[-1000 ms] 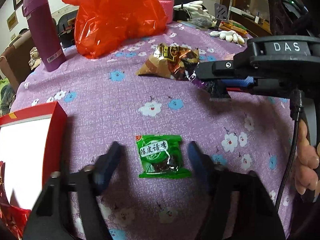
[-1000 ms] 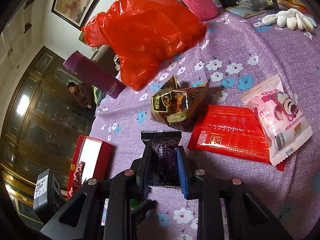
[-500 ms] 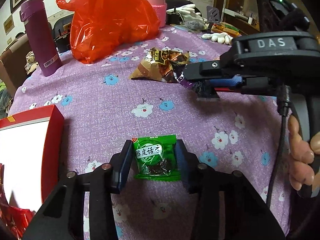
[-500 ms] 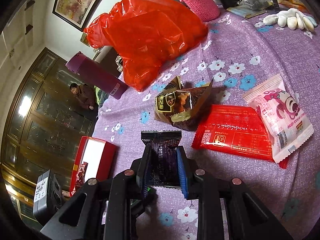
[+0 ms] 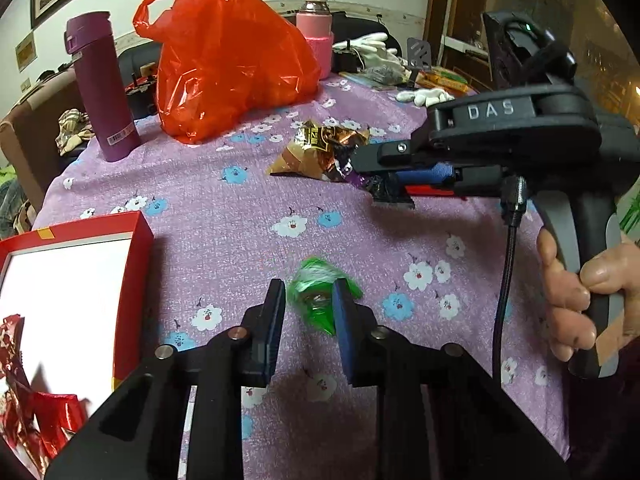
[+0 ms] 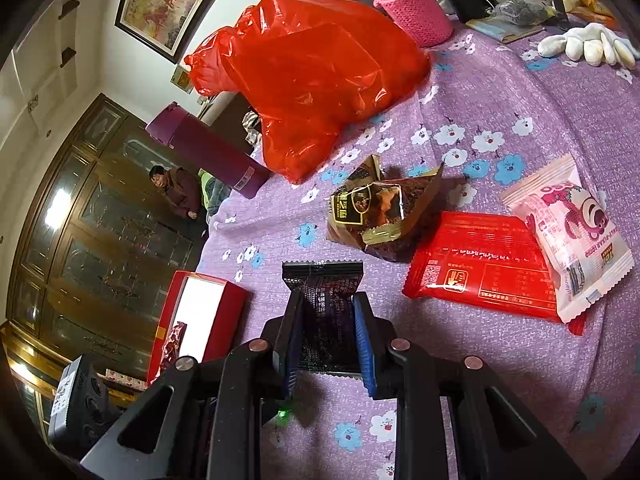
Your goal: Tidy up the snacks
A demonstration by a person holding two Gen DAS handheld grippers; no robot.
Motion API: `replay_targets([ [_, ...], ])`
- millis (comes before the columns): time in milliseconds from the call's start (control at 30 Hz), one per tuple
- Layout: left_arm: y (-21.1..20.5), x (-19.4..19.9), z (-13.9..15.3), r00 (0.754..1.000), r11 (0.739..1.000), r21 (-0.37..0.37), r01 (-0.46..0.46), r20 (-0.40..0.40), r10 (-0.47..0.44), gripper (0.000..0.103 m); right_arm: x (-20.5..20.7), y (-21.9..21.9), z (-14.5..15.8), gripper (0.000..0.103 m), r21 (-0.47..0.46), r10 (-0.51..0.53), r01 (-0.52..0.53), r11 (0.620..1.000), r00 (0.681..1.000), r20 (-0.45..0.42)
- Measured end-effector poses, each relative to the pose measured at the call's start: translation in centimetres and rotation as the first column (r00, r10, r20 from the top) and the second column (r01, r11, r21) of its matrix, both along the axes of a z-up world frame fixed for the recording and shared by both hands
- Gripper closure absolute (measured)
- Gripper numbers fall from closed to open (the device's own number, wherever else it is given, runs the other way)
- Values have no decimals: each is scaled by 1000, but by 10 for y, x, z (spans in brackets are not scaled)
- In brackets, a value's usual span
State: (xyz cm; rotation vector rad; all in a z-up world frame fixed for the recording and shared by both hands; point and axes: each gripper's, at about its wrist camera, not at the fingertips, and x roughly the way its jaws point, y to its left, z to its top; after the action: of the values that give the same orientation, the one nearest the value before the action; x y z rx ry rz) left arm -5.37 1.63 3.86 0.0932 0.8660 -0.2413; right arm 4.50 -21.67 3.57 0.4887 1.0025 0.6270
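1. Left hand-held gripper [image 5: 308, 312]: its jaws have just been closing, and the green snack packet [image 5: 318, 300] now sits crumpled between the two pads. The packet is blurred, so whether it has cleared the worktop [image 5: 240, 216] cannot be told.
2. Right hand-held gripper [image 6: 326, 334]: clamped on a dark snack packet [image 6: 324, 300]. The packet's long axis runs forward along the fingers, and its crimped end projects past the fingertips.
3. Governing relation: the red box [image 5: 72, 288] lies just left of the left hand-held gripper, with its white interior facing up and its near wall between the gripper and the cavity. The left hand is the nearer one. The right hand-held gripper stands well apart from the box, on the far side of the left one.
4. Judgement: the coming move for the green snack packet is a short carry leftward over the box wall. The packet must be raised above the rim to pass.
5. Box contents: red foil wrappers [image 5: 36, 412] occupy the near corner; the rest of the white floor is free.
6. Surroundings on the worktop: a gold-brown packet [image 6: 372, 216], a flat red packet [image 6: 480, 264] and a pink packet [image 6: 576, 236] partly overlapping it lie ahead of the right hand-held gripper. A red plastic bag [image 5: 228, 60], a purple flask [image 5: 102, 88] and a pink bottle [image 5: 316, 36] stand farther back.
7. Obstruction: nothing lies between the left hand-held gripper and the box. The right hand [image 5: 576, 296] and its cable are to the right, away from that path.
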Motion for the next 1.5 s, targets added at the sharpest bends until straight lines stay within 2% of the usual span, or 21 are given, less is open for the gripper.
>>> replay_targets([
  [133, 7, 6, -8, 999, 999, -17, -36, -34, 35, 81, 1, 2, -2, 79, -5, -1, 1, 1000, 1000, -6],
  [200, 6, 8, -8, 999, 999, -7, -38, -35, 38, 77, 1, 1, -2, 79, -6, -6, 6, 1000, 1000, -5],
  [233, 5, 9, -7, 999, 999, 1, -35, -33, 35, 72, 1, 1, -2, 79, -8, -7, 7, 1000, 1000, -4],
  [300, -1, 10, -4, 1000, 1000, -5, -5, -28, 4, 55, 1, 1, -2, 79, -6, -6, 6, 1000, 1000, -9],
  [333, -5, 10, -4, 999, 1000, -11, 20, -35, -21, 39, 1, 1, -2, 79, -5, -5, 5, 1000, 1000, -10],
  [367, -9, 10, -4, 999, 999, -7, 34, -39, -35, 31, 1, 1, -2, 78, -6, -7, 7, 1000, 1000, -9],
  [467, -19, 14, -7, 998, 998, 35, 58, -41, -57, 31, 1, -2, -2, 78, -4, -12, 12, 1000, 1000, -12],
  [567, -18, 24, -12, 996, 998, 37, 59, -63, -57, 31, 1, -5, -2, 78, -3, -19, 19, 1000, 1000, -12],
  [700, -16, 32, -23, 995, 998, 29, 59, -88, -56, 35, 0, -7, -1, 78, 1, -21, 21, 1000, 1000, -9],
  [767, -16, 31, -23, 996, 998, 34, 59, -66, -57, 50, 0, -7, -1, 78, 1, -20, 20, 1000, 1000, -12],
  [833, -17, 30, -22, 996, 997, 24, 71, -59, -69, 60, 0, -7, -1, 77, -4, -20, 20, 1000, 1000, -12],
  [867, -17, 30, -22, 996, 997, 22, 74, -56, -73, 64, 0, -7, -1, 77, -4, -20, 20, 1000, 1000, -13],
  [967, -15, 30, -21, 996, 998, 8, 69, -51, -68, 68, 1, -6, -2, 77, -9, -21, 21, 1000, 1000, -12],
  [1033, -12, 28, -18, 998, 998, -4, 57, -37, -57, 79, 1, -5, -2, 77, -9, -22, 21, 1000, 1000, -12],
  [1300, -3, 26, -15, 999, 1000, -1, 20, -26, -20, 82, 0, 1, -3, 77, -19, -8, 8, 1000, 1000, -11],
  [1500, 13, 29, -14, 999, 998, -49, -33, -32, 31, 82, 1, 1, -3, 77, -18, -6, 6, 1000, 1000, -9],
])
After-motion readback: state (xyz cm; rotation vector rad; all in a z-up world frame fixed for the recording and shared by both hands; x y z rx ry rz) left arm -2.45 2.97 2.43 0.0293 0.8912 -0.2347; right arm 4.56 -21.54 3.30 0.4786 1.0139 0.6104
